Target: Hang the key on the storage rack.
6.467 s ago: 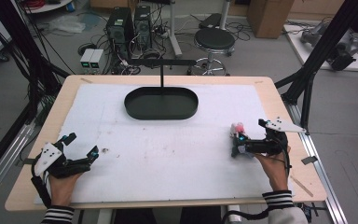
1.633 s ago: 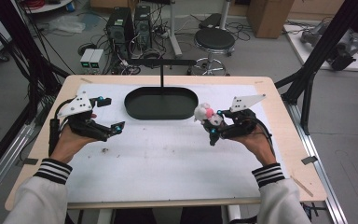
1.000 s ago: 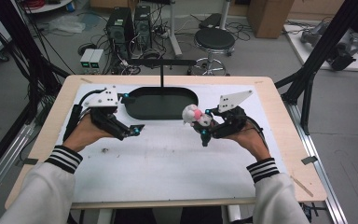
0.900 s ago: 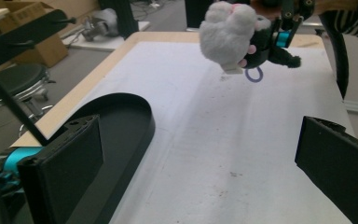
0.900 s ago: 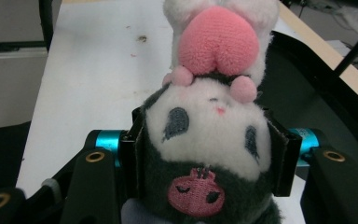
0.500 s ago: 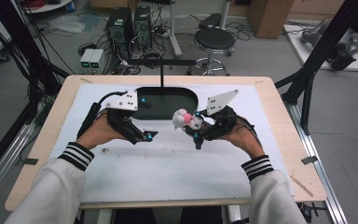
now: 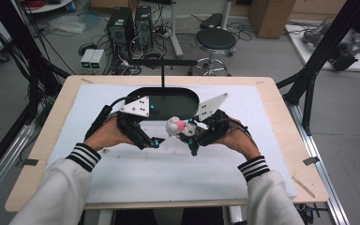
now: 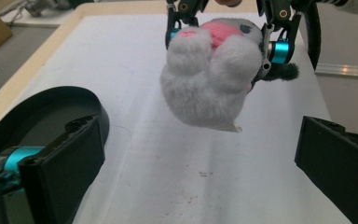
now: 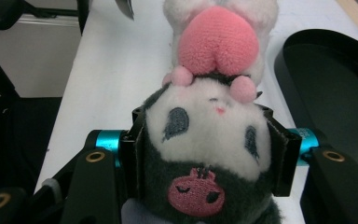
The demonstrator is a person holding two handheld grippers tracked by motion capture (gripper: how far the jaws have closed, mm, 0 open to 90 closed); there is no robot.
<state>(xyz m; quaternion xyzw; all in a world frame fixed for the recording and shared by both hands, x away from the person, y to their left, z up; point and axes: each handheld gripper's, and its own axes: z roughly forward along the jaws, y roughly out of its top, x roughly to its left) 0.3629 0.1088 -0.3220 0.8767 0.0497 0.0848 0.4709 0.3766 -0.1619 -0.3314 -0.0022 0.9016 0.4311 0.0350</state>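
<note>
My right gripper (image 7: 191, 138) is shut on a small plush toy (image 7: 176, 126), white and dark grey with a pink heart on its front. Its jaws squeeze the toy's head (image 9: 209, 140), and the white body hangs clear of the table (image 8: 205, 88). My left gripper (image 7: 153, 141) faces the toy from the left at mid-table. Its two black jaws stand wide apart, one at each lower corner of the left gripper view, with nothing between them. The toy hangs just beyond them, without touching.
A black oval tray (image 7: 178, 96) lies on the white mat (image 7: 168, 178) just behind both grippers, with a black T-shaped stand (image 7: 163, 63) rising at its far side. The wooden table edge (image 7: 281, 103) frames the mat.
Both hands have moved inward from the table's sides to the middle. The right gripper carried the plush toy left; the left gripper came right and now faces it.
</note>
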